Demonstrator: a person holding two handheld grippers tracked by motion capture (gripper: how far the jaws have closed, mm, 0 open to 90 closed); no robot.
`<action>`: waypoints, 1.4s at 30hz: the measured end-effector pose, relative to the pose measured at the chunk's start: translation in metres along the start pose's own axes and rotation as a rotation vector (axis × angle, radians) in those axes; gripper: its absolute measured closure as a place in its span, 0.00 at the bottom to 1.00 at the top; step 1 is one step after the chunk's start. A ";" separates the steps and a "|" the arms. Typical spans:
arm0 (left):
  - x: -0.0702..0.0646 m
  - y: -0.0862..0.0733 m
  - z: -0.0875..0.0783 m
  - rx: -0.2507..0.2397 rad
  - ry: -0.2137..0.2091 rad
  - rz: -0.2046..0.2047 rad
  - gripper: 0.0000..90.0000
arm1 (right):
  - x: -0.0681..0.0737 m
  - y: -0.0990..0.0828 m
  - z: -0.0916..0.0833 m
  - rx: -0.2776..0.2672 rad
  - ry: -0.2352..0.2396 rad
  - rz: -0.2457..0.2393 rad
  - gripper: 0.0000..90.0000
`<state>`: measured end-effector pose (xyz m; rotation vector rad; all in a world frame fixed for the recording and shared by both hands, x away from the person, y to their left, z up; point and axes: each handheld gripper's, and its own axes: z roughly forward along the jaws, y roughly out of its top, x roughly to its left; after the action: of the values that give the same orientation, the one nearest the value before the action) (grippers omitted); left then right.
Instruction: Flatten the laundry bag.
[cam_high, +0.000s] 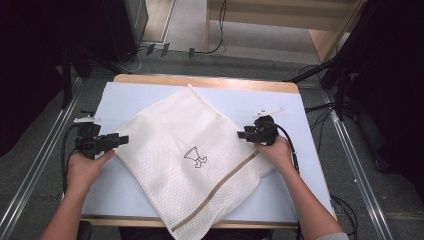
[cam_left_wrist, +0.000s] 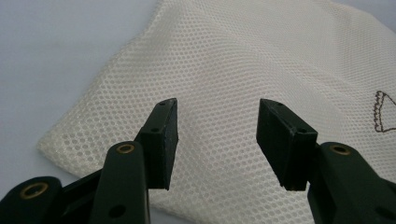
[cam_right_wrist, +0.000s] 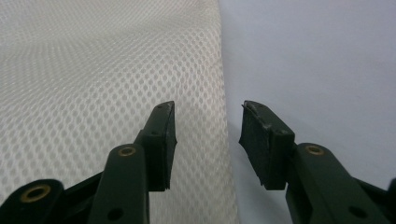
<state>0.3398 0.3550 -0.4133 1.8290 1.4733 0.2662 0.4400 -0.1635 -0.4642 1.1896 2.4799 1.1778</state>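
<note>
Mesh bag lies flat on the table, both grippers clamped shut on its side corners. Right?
Not quite: the mesh bag does lie on the table, but neither gripper is clamped. Both gripper views show the left gripper and right gripper with jaws apart over the bag's edges, gripping nothing.

The mesh bag's (cam_high: 185, 160) near corner runs past the bottom edge. Its small printed emblem (cam_high: 196, 157) is too tiny to read.

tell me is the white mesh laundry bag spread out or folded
Spread out: the white mesh laundry bag lies flat as one sheet on the pale blue table, its near corner overhanging.
</note>
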 end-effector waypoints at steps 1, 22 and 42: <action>0.000 -0.001 -0.001 -0.001 0.005 -0.001 0.55 | 0.001 0.002 0.002 -0.021 0.002 -0.010 0.63; 0.005 -0.002 0.005 0.007 0.014 -0.002 0.55 | -0.009 0.007 0.011 0.031 -0.051 0.040 0.97; -0.030 0.010 0.069 0.097 -0.039 0.047 0.53 | -0.044 -0.030 -0.027 -0.015 -0.174 0.134 0.95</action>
<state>0.3783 0.2986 -0.4457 1.9376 1.4396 0.1832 0.4401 -0.2225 -0.4751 1.4084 2.2920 1.0712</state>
